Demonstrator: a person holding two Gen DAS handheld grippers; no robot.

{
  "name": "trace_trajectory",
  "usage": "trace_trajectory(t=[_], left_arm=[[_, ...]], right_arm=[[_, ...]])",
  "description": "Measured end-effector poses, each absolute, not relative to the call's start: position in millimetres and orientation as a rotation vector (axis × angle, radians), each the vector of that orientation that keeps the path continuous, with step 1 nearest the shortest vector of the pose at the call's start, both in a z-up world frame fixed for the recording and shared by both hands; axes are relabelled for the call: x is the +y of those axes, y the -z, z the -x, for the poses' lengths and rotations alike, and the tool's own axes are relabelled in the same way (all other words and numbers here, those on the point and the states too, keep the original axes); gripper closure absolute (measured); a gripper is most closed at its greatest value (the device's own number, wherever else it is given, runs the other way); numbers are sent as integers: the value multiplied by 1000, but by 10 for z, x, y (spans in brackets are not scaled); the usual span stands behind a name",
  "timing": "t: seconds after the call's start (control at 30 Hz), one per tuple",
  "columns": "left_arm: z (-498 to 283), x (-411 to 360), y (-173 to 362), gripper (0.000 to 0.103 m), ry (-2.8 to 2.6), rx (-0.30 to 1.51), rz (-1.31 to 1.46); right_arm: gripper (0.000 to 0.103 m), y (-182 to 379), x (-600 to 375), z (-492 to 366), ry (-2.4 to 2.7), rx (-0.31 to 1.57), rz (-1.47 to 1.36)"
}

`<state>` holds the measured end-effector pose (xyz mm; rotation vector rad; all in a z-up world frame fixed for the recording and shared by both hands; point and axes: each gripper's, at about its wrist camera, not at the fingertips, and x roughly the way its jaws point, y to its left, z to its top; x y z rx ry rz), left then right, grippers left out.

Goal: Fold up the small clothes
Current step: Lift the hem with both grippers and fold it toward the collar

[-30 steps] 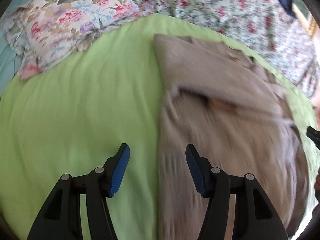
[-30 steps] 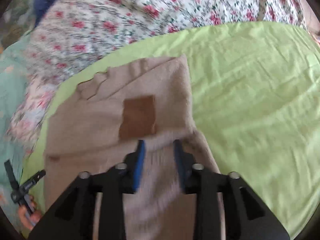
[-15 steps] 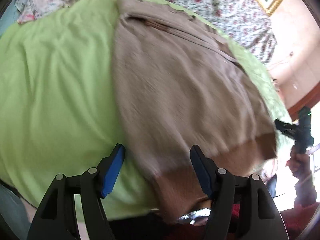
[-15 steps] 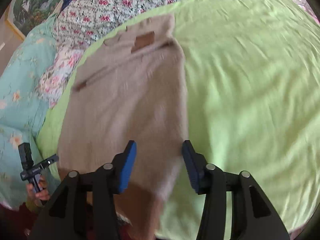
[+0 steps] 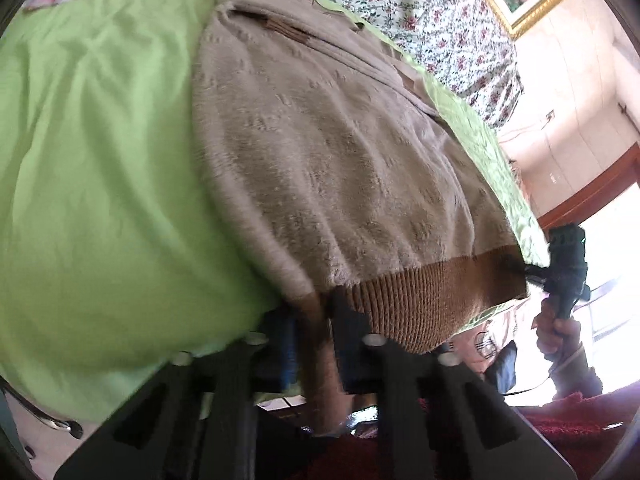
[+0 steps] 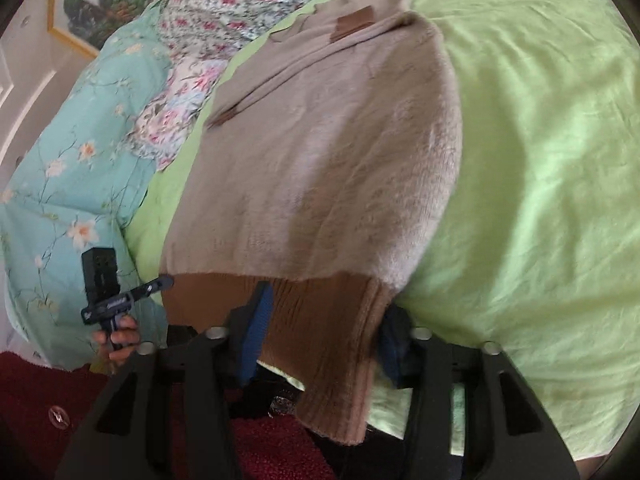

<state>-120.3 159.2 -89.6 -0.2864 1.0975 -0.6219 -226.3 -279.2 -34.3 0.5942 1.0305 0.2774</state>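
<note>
Beige fuzzy knit sweater (image 5: 340, 168) lying flat on a lime-green bedsheet (image 5: 100, 160); left gripper (image 5: 314, 328) is pinching its brown ribbed hem (image 5: 420, 300), jaws just closing; right gripper (image 6: 320, 332) is straddling the hem, jaws visibly apart; lifting both corners evenly should keep the fold straight

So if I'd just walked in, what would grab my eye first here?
Probably the fuzzy beige sweater spread over the bright green sheet, its brown ribbed hem hanging off the near edge. Next, the black hand-held grippers: the left hand-held gripper is pinching one hem corner, and the right hand-held gripper straddles the other. Floral bedding lies behind.
</note>
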Motion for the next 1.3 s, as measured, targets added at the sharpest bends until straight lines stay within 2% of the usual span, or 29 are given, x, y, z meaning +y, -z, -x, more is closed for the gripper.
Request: trace_trajectory(t=[0.2,0.4,0.6,0.8,1.0,1.3], left_arm=[[1328,1676,769,97,596,1047,306],[1284,1761,287,97,608,916,315],[836,1754,-301,97,583,744,335],[-89,1585,-634,97,507,651,348],[-992,1421,-614,97,437,670,320],[-2209,1309,49,97,336,821,324]], right_arm=[[95,211,-3084,2560,-228,956,-675],[95,-124,-3221,2505,-261,818,-749],[95,-555,-3287,1989,-255,693,-715],[95,-783,-3477,1048,-176,640,-663],[95,-804,-3575,8,-110,651,-616],[95,-305,-3724,-1071,-10,757,-569]])
